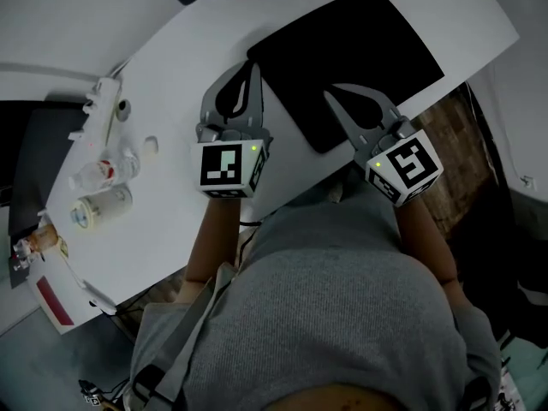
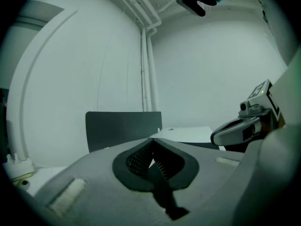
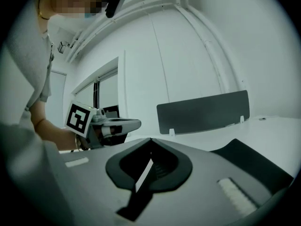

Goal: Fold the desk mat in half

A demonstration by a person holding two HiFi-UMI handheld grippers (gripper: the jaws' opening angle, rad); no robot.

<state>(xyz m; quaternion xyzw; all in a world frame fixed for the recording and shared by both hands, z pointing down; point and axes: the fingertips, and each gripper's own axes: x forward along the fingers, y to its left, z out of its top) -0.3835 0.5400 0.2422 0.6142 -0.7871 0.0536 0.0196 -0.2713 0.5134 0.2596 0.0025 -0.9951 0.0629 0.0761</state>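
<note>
Both tools closed, nothing between the jaws in either gripper view.

- Left tool (image 1: 253,74): jaw tips meet, only dark pad ribbing shows in the gap. In the head view its tip sits over the left near edge of the desk mat (image 1: 351,58). I can't tell any contact from there.
- Right tool (image 1: 334,94): jaw tips together, with a thin white sliver of desk (image 1: 171,67) showing through behind them. In the head view its tip is over the mat's near edge, near the near corner.
- Both tools point roughly level toward the far wall, side by side. Each one shows up in the other's gripper view.
- The mat is black and lies flat on the right far part of the white desk, its far right corner near the desk end. In the right gripper view it lies on the desk below and to the right of the tool.
- Left end of the desk: clear bottle (image 1: 103,174) lying down, second bottle (image 1: 101,205) just near of it.
- Dark divider panel (image 3: 202,111) stands at the far side of the desk.
</note>
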